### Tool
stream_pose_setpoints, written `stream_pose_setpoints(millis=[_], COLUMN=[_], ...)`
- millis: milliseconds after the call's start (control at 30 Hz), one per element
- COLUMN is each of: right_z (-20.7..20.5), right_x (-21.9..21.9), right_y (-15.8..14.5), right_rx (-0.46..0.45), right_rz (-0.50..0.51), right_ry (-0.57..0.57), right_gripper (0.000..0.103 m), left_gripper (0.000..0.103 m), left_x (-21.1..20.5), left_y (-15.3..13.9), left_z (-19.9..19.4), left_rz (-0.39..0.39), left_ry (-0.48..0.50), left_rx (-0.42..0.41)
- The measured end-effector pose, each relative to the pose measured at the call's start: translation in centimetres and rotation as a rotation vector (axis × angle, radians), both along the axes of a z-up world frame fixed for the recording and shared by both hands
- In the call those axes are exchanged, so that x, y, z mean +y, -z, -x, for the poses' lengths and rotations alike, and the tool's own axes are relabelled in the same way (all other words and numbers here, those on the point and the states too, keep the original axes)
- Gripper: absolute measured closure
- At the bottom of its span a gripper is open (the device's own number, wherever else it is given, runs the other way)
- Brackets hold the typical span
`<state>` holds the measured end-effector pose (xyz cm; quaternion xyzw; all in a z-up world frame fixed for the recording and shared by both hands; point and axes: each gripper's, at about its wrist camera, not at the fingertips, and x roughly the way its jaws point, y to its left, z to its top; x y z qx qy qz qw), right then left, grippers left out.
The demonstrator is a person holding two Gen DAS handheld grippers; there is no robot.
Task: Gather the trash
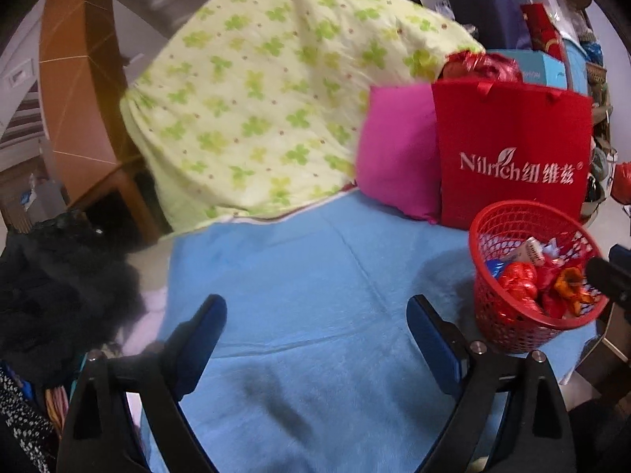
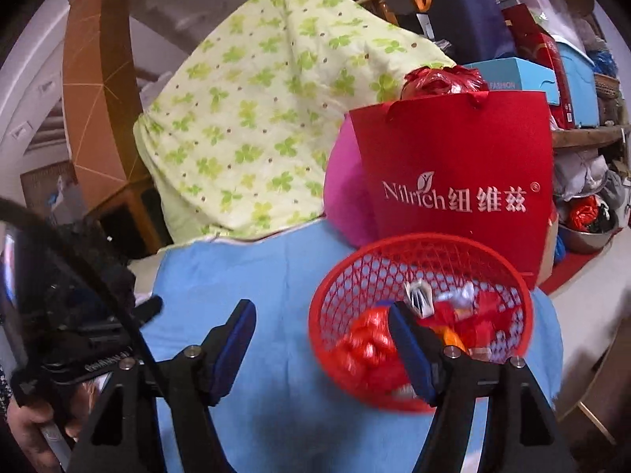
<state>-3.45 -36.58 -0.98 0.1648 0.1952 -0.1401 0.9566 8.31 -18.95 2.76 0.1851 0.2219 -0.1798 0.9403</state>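
Observation:
A red mesh basket (image 1: 501, 317) stands on the blue cloth (image 1: 299, 276) at the right, holding red foil wrappers (image 1: 517, 280) and other crumpled trash. My left gripper (image 1: 315, 308) hovers over bare blue cloth to the basket's left, open, with nothing between its fingers. In the right wrist view the basket (image 2: 418, 239) is close, with wrappers (image 2: 366, 349) inside. My right gripper (image 2: 321, 309) is open and empty; its right finger (image 2: 408, 339) stands in front of the basket, its left finger over the cloth. A hand (image 2: 27, 425) holds the left gripper's body at the left edge.
A red Nilrich paper bag (image 1: 512, 149) and a pink cushion (image 1: 398, 149) stand right behind the basket. A green clover-print quilt (image 1: 268, 90) is piled at the back. Dark clothing (image 1: 59, 276) lies off the cloth's left edge. Boxes (image 2: 512, 75) are stacked at the back right.

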Motion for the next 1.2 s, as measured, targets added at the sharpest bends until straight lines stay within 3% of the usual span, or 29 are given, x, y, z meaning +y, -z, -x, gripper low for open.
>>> stream_pose_setpoints(millis=[200, 533, 933, 1200], right_z=[3.5, 7.4, 6.7, 6.1], right_x=[1.3, 3.3, 3.2, 1.9], right_y=[-0.9, -2.4, -2.4, -1.4], right_rx=[0.067, 0.092, 0.096, 0.121], right_rz=[0.034, 0.095, 0.118, 0.096], right_ry=[0.039, 0.048, 0.103, 0.183], right_gripper=[0.03, 0.03, 0.03, 0.03], left_gripper=[0.01, 0.009, 0.009, 0.009], left_x=[1.4, 2.0, 1.8, 0.6], left_y=[-1.8, -3.3, -2.2, -0.8], left_z=[3.4, 7.4, 6.9, 6.3], left_rz=[0.025, 0.047, 0.027, 0.024], left_ry=[0.004, 0.024, 0.048, 0.119], left_rx=[-0.016, -0.029, -0.011, 0.021])
